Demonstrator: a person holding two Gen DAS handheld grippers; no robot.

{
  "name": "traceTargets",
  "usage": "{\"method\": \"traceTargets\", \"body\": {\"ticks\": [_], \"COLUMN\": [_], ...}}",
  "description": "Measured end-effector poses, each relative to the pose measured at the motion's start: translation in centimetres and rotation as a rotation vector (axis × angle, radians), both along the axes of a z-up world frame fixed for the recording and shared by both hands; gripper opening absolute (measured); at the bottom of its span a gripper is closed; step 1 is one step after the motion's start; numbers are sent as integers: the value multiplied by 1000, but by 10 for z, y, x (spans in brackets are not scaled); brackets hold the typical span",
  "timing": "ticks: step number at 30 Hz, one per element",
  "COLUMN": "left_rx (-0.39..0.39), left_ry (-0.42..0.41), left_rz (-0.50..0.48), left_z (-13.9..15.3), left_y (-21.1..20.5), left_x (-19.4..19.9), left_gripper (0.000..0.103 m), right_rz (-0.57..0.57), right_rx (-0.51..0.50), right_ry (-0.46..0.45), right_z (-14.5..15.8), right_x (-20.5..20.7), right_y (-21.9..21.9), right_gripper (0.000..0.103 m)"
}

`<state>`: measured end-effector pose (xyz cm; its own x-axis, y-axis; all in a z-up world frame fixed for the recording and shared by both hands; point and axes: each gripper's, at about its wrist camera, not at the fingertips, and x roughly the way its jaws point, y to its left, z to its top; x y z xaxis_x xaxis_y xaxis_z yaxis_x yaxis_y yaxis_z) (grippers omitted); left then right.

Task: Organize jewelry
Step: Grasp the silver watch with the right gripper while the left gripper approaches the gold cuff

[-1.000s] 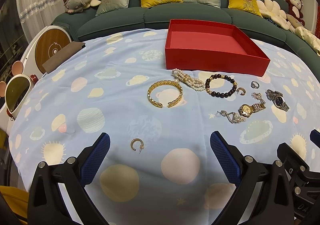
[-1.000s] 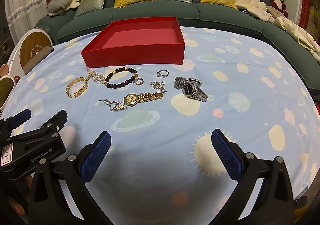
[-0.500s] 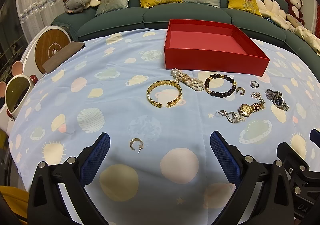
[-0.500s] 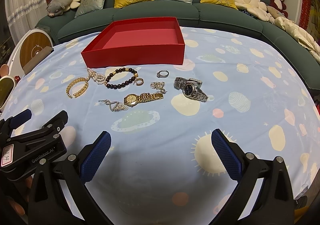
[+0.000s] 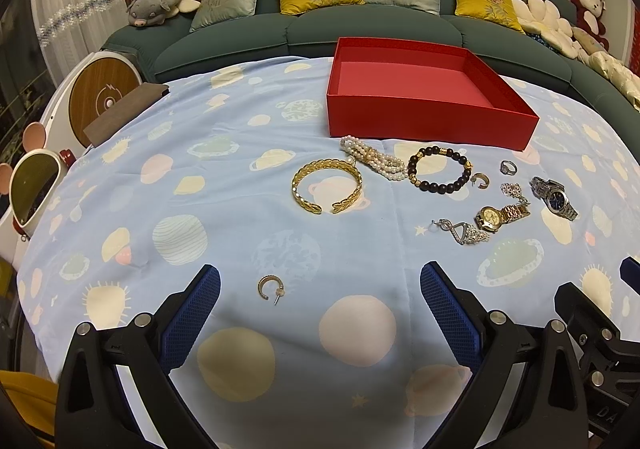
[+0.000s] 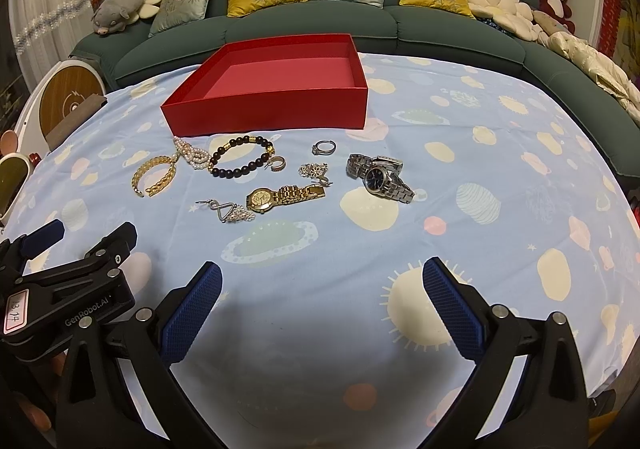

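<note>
An empty red box (image 5: 424, 117) (image 6: 272, 109) stands at the back of the table. In front of it lie a gold cuff bracelet (image 5: 326, 189) (image 6: 154, 177), a pearl bracelet (image 5: 374, 159), a dark bead bracelet (image 5: 438, 173) (image 6: 242, 157), a ring (image 6: 323, 147), a gold watch (image 5: 500, 215) (image 6: 284, 196), a silver watch (image 5: 554, 197) (image 6: 380, 177) and a silver earring (image 6: 230, 211). A gold hoop earring (image 5: 271, 287) lies alone, just ahead of my left gripper (image 5: 318, 301). Both the left and the right gripper (image 6: 320, 297) are open, empty, and low over the cloth.
A blue planet-print cloth (image 5: 160, 209) covers the table. A green sofa (image 5: 380, 25) with cushions and plush toys runs behind it. A round white device (image 5: 104, 93) and a brown board (image 5: 124, 113) sit at the left edge. The left gripper's body (image 6: 60, 289) shows in the right wrist view.
The left wrist view has shifted very slightly; the jewelry sits a touch further left in it. Nothing was picked up or moved.
</note>
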<state>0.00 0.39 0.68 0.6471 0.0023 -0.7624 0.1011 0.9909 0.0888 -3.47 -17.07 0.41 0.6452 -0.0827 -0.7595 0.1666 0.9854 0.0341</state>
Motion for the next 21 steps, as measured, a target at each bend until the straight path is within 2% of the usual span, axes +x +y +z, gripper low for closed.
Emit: {"method": "traceTargets", "body": {"ticks": [8, 13, 17, 21], "left_rx": [-39, -38, -27, -8], "left_ry": [6, -22, 4, 18], "left_rz": [23, 84, 104, 90], "left_z": [7, 10, 0, -7], "left_y": [10, 25, 32, 28], "left_x": [16, 34, 52, 61], "left_gripper": [98, 98, 98, 98], "right_rz": [-30, -38, -5, 20], "right_rx": [64, 34, 38, 6], "right_ry": [-5, -4, 61, 64], "right_z": [8, 11, 2, -6], "right_x": [14, 40, 68, 87], "right_y": [-32, -56, -69, -72], "right_gripper": [98, 98, 93, 88]}}
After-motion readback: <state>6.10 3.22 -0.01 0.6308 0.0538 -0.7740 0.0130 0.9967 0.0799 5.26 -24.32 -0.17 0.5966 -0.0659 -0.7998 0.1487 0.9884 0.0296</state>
